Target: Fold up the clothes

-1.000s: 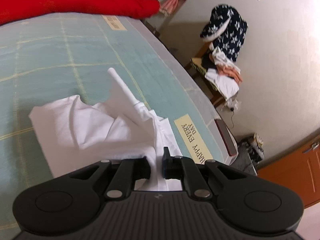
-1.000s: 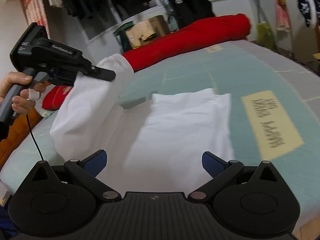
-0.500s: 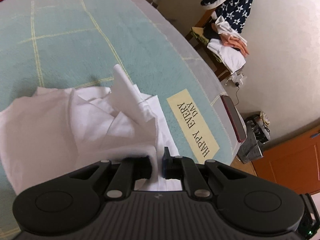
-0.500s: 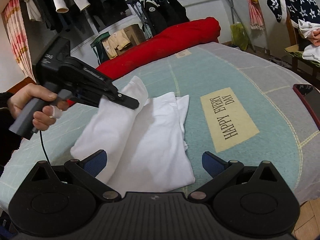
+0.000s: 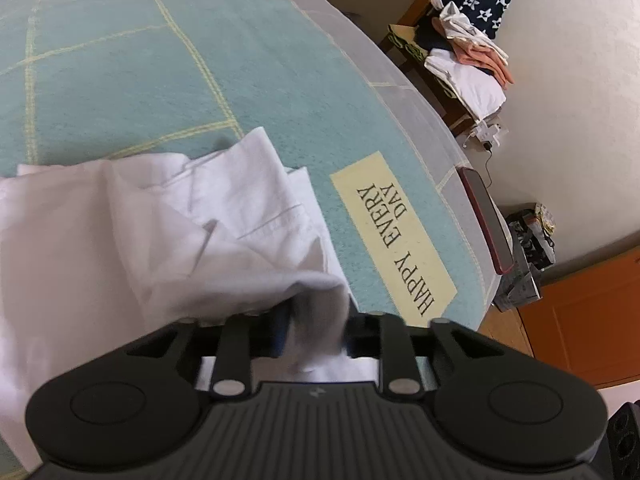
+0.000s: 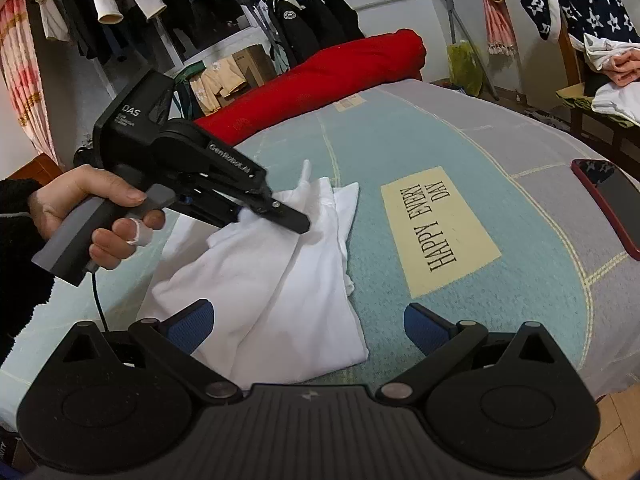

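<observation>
Two black plastic grippers. Left gripper (image 6: 294, 220): boxy body with white markings "DAS" and "GenRobot.AI", grey handle (image 6: 76, 240), thin black cable (image 6: 98, 300) hanging under the handle, small silver screws near the long fingers. Right gripper (image 6: 307, 322): ribbed black base, two round housings, silver rivets at the link arms, blue textured pads (image 6: 190, 324). Black fuzzy sleeve (image 6: 18, 248) on the left hand (image 6: 94, 216); white band on one finger.
</observation>
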Demonstrator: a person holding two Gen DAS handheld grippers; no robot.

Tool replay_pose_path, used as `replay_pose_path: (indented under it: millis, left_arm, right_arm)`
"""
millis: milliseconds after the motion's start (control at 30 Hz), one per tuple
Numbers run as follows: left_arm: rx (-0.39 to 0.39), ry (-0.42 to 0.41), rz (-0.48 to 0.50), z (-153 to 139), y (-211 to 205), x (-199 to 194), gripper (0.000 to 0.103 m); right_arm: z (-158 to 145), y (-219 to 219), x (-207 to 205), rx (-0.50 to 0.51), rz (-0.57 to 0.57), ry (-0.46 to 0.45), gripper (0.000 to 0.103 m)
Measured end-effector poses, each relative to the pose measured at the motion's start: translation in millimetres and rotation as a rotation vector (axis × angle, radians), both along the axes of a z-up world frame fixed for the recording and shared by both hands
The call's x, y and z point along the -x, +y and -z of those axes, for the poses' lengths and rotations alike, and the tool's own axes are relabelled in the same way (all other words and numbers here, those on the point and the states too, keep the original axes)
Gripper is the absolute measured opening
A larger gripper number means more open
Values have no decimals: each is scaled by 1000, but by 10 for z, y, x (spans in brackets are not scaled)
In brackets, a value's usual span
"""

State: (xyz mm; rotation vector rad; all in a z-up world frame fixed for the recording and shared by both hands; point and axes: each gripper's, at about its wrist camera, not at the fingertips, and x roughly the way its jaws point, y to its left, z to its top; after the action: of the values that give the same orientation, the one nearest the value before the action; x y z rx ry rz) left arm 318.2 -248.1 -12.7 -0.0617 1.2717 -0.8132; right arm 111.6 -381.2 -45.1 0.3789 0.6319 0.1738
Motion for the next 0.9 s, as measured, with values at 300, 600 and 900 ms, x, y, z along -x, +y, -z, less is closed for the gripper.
replay_pose_path:
  millis: [300,600,900]
  left_arm:
    - [100,-5,28,-139,-67,72,51]
    - [158,-94,-9,-448,270,33,61]
    - [51,-233,-1,-266,929,410,65]
  right_arm:
    - [-9,16,26,11,3,6,103]
    - [-55,-6,89,6,12,-14,103]
    - [-40,98,-10,-73,-65,-32,103]
